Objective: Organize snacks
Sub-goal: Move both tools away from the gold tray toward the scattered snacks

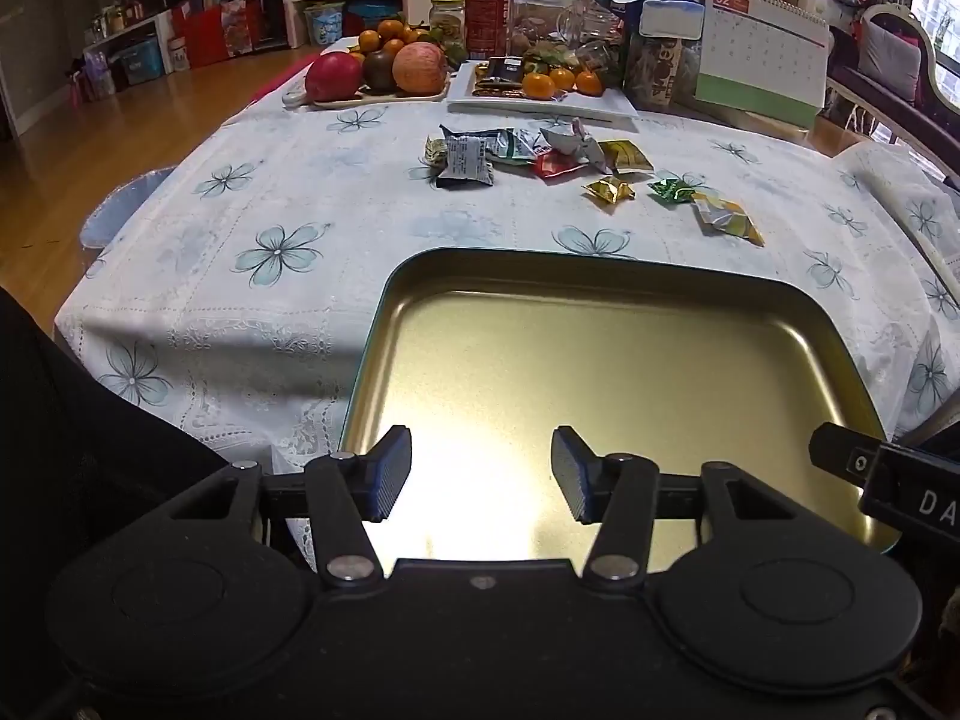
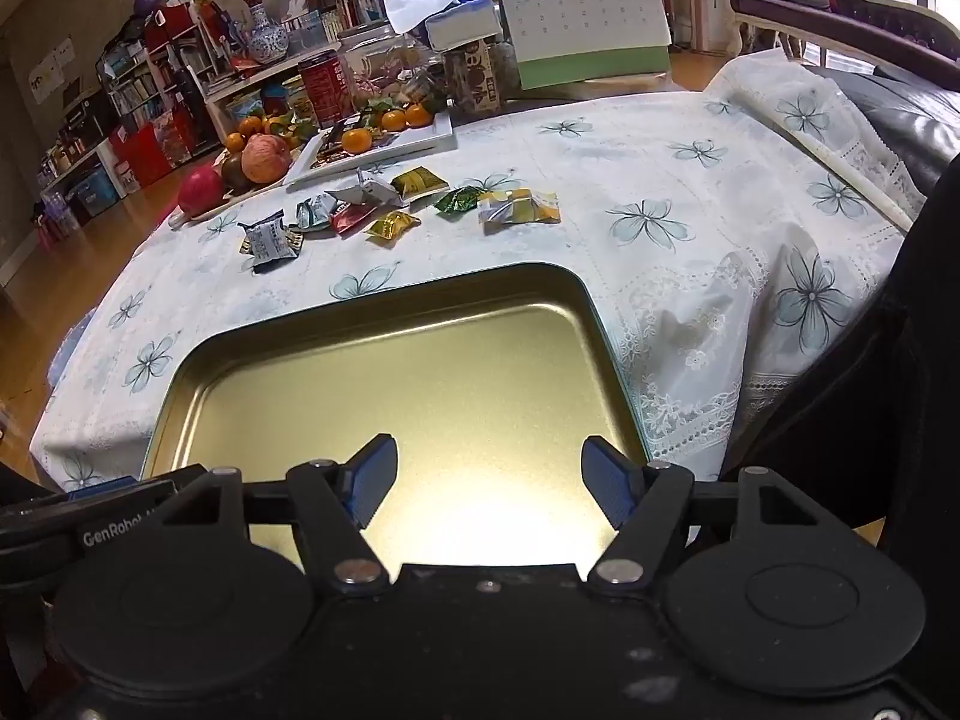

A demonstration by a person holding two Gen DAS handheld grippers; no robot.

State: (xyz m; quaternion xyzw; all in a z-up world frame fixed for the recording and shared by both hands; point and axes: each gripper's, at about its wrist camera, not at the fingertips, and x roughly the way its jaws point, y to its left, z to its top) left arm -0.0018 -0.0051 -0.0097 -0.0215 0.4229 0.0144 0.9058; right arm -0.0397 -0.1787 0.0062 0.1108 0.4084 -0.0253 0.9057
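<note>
Snacks (image 1: 540, 165): a loose scatter of small wrapped packets on your flowered tablecloth (image 1: 252, 228), lying past the far rim of the tin and short of the fruit. From the left wrist view, left to right:

- grey packet (image 1: 465, 163), printed label side up, dark at its lower edge, resting on a gold-edged wrapper;
- green-and-silver packet (image 1: 510, 144), crumpled, touching the grey one;
- red packet (image 1: 555, 167), partly under a white-silver packet (image 1: 573, 141);
- yellow packet (image 1: 627, 156), flat, against the white-silver one;
- gold sweet (image 1: 609, 189), twisted ends, lying apart;
- green sweet (image 1: 672, 191), foil, just beside the last item;
- pale packet (image 1: 729, 219) with yellow and green print, nearest the right edge; its lettering is too small to read.

Tin (image 1: 600, 276): shallow, rectangular, rounded corners, brassy inside, bright glare on its floor, nothing in it. It sits at the near table edge, under both your grippers.

Left gripper (image 1: 482, 474): jaws wide apart, nothing between them, over the tin's near left part.

Right gripper (image 2: 489, 480): jaws wide apart, nothing between them, over the tin's near right part.

Behind the snacks: a board of fruit (image 1: 384, 69), a white tray (image 1: 540, 102) with oranges, jars and a desk calendar (image 1: 762, 54).
</note>
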